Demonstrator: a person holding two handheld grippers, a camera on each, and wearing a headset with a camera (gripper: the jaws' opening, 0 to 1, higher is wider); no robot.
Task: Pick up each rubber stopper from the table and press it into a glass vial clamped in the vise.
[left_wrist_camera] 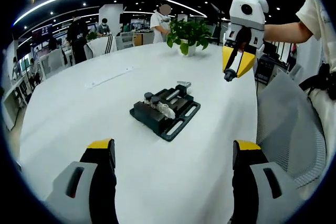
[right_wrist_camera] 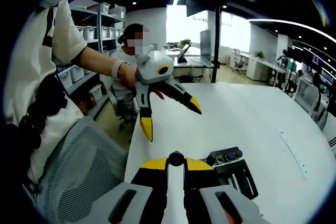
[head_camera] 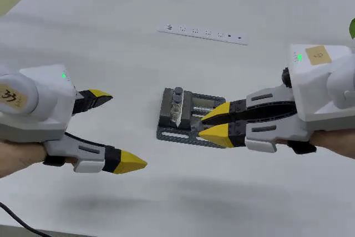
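Pinching stopper (right_wrist_camera: 176,158) in right gripper (right_wrist_camera: 176,164)

Vial (head_camera: 176,112) in vise (head_camera: 188,135), power strip (head_camera: 202,34) behind

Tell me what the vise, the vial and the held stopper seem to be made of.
Vise: probably metal, matte dark grey, shiny bare screw. Vial: clear, glass-like; see-through wall. Stopper in the shut right gripper: dark, matte, rubber-like, too small for certainty.

I am seeing the dark grey vise (head_camera: 187,119) clamping a clear glass vial (head_camera: 176,112) upright between its jaws, while a small dark round rubber stopper (right_wrist_camera: 176,158) is sitting pinched at the right gripper (head_camera: 208,124) tips just beside that vise.
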